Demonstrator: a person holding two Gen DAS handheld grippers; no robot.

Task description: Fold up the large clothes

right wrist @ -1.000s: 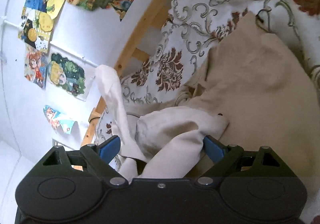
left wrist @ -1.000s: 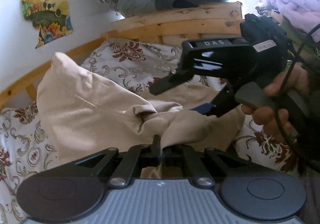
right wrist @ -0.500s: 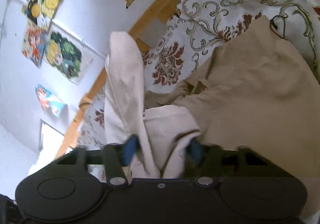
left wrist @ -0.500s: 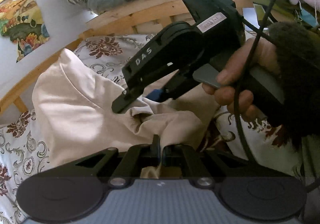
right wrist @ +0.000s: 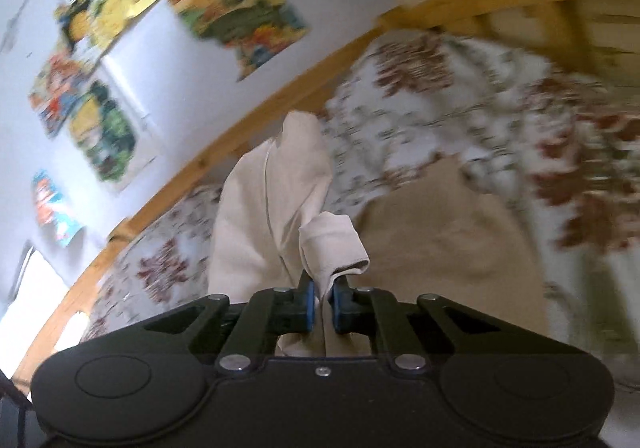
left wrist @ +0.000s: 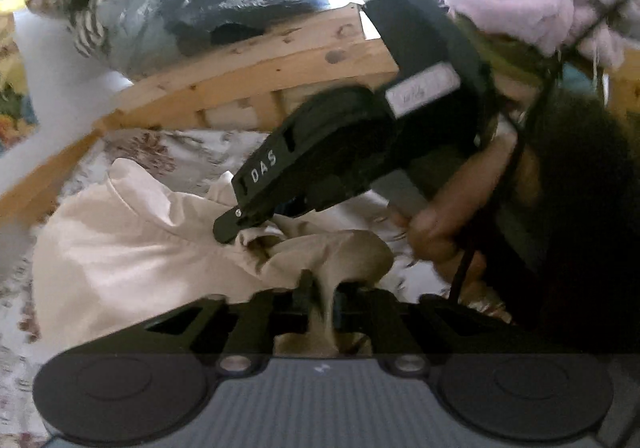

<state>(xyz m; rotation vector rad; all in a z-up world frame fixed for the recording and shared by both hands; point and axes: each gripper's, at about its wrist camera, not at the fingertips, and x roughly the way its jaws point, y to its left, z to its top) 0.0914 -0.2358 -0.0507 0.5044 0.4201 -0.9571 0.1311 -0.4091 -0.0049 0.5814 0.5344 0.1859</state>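
A beige garment is seen heaped at frame centre on a floral bedsheet. A fold of it is pinched in the right claw at lower centre, its jaws closing narrow. In the left view, cloth is held between the left claw, whose jaws are opening.
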